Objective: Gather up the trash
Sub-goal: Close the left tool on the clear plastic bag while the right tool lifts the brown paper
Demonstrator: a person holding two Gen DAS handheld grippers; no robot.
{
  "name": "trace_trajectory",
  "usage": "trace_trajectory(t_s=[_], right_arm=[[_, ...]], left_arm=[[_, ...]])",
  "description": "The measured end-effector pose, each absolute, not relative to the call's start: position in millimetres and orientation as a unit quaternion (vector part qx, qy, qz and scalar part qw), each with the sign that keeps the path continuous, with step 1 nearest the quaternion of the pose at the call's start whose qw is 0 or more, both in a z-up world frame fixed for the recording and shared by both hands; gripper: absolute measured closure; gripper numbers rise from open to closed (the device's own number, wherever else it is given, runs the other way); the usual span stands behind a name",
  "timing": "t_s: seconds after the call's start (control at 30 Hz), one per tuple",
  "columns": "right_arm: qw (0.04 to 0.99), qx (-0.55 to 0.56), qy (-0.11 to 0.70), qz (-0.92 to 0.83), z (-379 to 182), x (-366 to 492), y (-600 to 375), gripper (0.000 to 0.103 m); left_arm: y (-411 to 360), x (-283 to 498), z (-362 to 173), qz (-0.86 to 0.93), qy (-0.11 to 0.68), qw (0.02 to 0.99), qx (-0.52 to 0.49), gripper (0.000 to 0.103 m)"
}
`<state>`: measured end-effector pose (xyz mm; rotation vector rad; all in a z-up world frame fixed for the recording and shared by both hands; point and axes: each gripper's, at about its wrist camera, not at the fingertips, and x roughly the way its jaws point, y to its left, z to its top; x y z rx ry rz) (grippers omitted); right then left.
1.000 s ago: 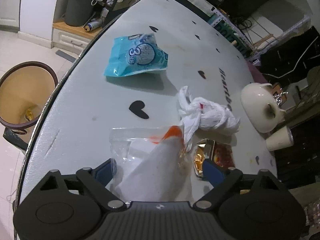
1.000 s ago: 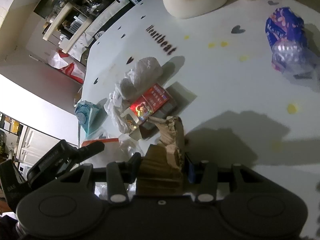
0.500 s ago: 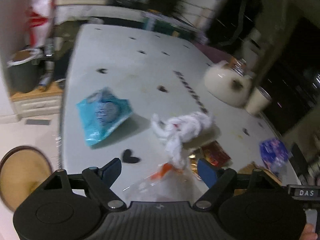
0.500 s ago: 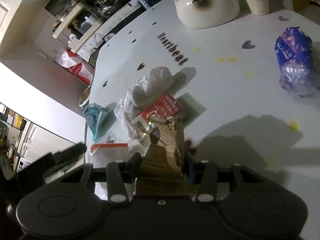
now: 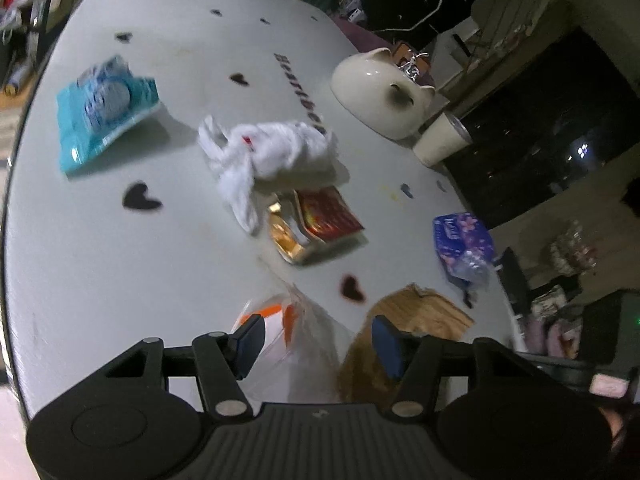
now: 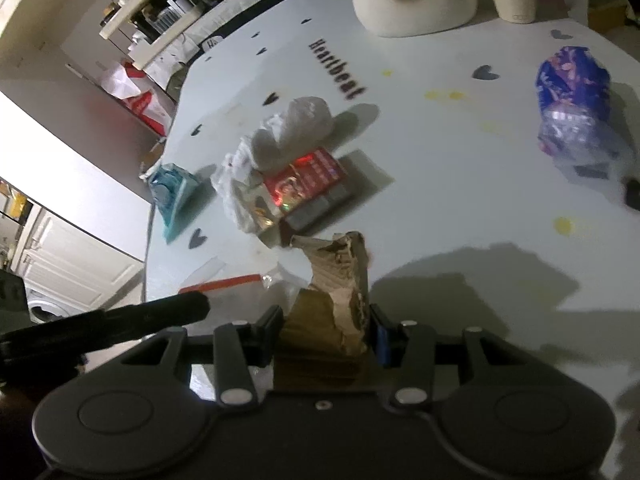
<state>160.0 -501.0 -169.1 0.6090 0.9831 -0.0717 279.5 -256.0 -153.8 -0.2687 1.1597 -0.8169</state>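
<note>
My left gripper [image 5: 318, 342] is open above the near table edge, over a clear zip bag with an orange strip [image 5: 296, 334]. My right gripper [image 6: 326, 330] is shut on a torn brown cardboard piece [image 6: 340, 280], which also shows in the left wrist view [image 5: 416, 314]. On the table lie a crumpled white plastic bag [image 5: 272, 152], a red and gold box [image 5: 320, 220], a teal packet [image 5: 100, 108] and a blue-purple wrapper [image 5: 462, 246]. The zip bag [image 6: 228, 284], white bag [image 6: 280, 136], red box [image 6: 304, 184] and blue wrapper [image 6: 572, 108] show in the right wrist view.
A white cat-shaped ceramic pot [image 5: 380, 92] and a paper cup [image 5: 438, 142] stand at the far side of the white table [image 5: 100, 260]. The left gripper's dark arm [image 6: 100, 324] reaches in at the left of the right wrist view. Shelves and furniture surround the table.
My left gripper swung right and away from the table's left edge, and the white bag it held a second ago is gone from its jaws. My right gripper kept its hold on the cardboard.
</note>
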Motion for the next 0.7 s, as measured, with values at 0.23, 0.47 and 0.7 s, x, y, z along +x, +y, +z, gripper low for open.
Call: trace_trajectory(t_s=[0.23,0.47,0.7], right_arm=[[0.836,0.276,0.473,-0.037,-173,153,-500,0.06],[0.835,0.271,0.478,-0.036,-176,148,-497,0.06],[0.835,0.273,0.476,-0.027,-176,140,-502,0.058]], left_arm=[[-268,274,-154,-0.387,0.556,0.728,-0.107,0.068],[-282,263,-159,-0.422,0.608,0.671,-0.049,0.069],[-284,247,-179,-0.427,0.648,0.63,-0.03,0.076]])
